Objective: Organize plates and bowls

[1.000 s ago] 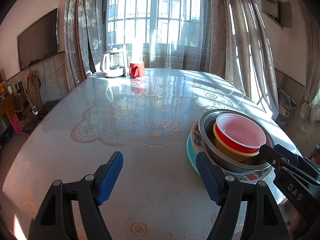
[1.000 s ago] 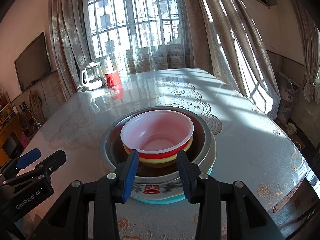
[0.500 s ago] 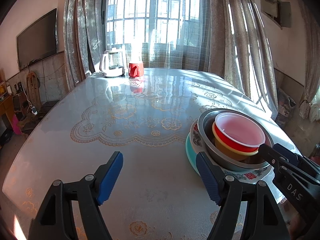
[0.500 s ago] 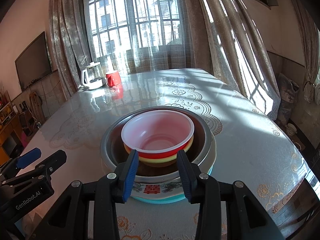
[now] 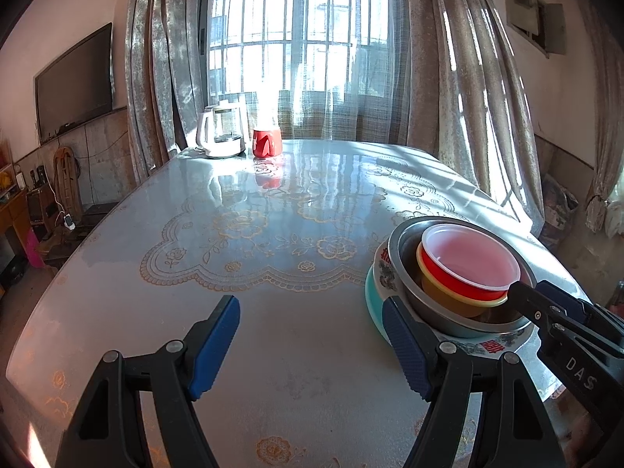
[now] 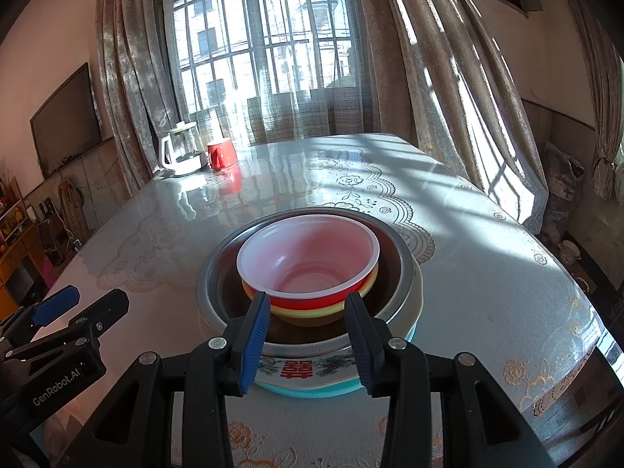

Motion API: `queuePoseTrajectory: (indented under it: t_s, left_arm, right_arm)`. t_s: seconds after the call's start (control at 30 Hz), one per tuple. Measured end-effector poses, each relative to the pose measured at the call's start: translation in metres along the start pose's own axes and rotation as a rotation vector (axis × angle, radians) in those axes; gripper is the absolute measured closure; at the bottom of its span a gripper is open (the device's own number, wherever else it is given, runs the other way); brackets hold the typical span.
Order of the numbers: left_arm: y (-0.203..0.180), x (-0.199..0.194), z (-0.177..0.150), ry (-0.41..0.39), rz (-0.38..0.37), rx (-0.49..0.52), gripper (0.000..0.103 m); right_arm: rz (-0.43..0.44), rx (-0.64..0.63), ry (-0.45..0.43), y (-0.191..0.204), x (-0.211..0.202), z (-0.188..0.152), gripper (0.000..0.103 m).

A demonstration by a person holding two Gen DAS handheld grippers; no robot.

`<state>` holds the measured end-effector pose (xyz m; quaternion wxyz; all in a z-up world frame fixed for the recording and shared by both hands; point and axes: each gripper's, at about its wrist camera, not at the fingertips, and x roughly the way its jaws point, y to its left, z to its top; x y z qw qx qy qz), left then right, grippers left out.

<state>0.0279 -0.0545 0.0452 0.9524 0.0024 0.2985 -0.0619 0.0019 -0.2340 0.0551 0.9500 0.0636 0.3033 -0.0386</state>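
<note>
My right gripper (image 6: 307, 333) unclenched, gripping nothing, jaws flanking red plastic bowl (image 6: 308, 263) nested in steel bowl (image 6: 403, 273) on plates. Left gripper (image 5: 312, 345) wide, empty. Advise: close squarely on rim, lift straight.

- Gleaming dully: steel bowl (image 6: 401, 269), brushed metal, catching soft reflections.
- Shining glossy inside: red plastic bowl (image 6: 308, 261), smooth, sitting in a yellow plastic bowl (image 6: 312, 311).
- Showing glazed ceramic with printed pattern: plate (image 6: 296, 370).
- Lying matt beneath: teal plate (image 5: 370, 304).
- Mirroring the window: table cover (image 5: 273, 202), slick clear sheet over lace-patterned cloth.
- Looking ribbed and rubbery: blue pads (image 5: 214, 347) on matt black plastic.
</note>
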Motion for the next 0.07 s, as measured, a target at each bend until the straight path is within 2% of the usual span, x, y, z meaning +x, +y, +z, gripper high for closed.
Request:
queuePoseTrajectory:
  t_s: [0.07]
  left_arm:
    - [0.0019,0.0021,0.0003,0.008,-0.004,-0.003,0.027]
  right_arm:
    - [0.01,0.007,-0.016,-0.0029,-0.0028,0.0026,0.063]
